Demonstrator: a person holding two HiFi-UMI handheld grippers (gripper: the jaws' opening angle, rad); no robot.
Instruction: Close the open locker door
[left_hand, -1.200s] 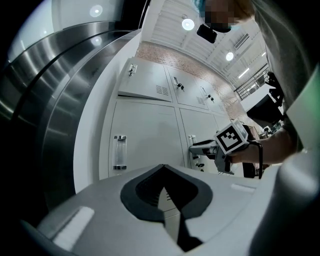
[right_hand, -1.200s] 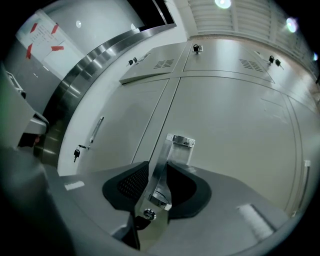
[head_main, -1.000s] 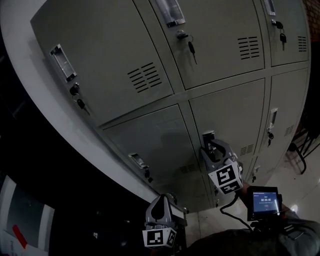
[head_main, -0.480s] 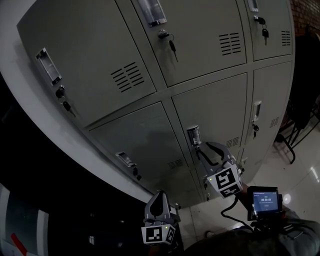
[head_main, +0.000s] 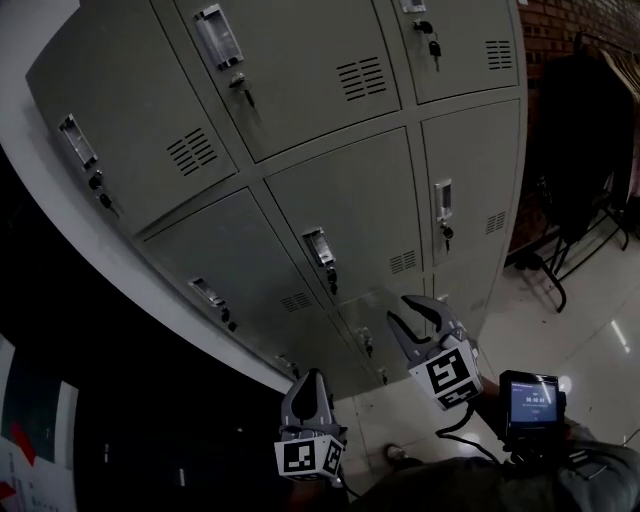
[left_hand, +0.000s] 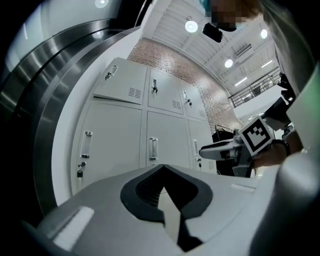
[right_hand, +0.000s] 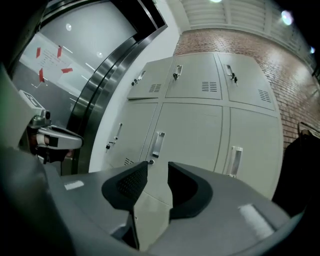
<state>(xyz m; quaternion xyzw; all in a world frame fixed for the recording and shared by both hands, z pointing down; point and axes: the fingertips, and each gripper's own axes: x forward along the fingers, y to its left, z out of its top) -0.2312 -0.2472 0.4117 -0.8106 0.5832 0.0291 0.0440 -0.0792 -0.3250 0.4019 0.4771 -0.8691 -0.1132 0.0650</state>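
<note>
A bank of grey metal lockers (head_main: 340, 190) fills the head view, and every door in sight looks flush with its neighbours. My right gripper (head_main: 400, 308) hangs in front of the lower row, clear of the doors, below the handle (head_main: 317, 246) of a middle door. Its jaws are apart and closing slightly, with nothing between them (right_hand: 157, 170). My left gripper (head_main: 307, 373) sits lower and to the left, away from the lockers, its jaws shut on nothing (left_hand: 162, 167). Each gripper also shows in the other's view: the right gripper (left_hand: 202, 150), the left gripper (right_hand: 80, 142).
A curved white wall (head_main: 60, 250) borders the lockers on the left, with dark glass beyond it. On the right, a rack with dark clothes (head_main: 585, 130) stands by a brick wall (head_main: 555, 25) on the glossy floor (head_main: 570, 320). A small screen (head_main: 530, 398) sits by my right hand.
The right gripper has drawn back from the middle door's handle and now sits lower and farther out. The lockers have slid up and left in view, showing the clothes rack.
</note>
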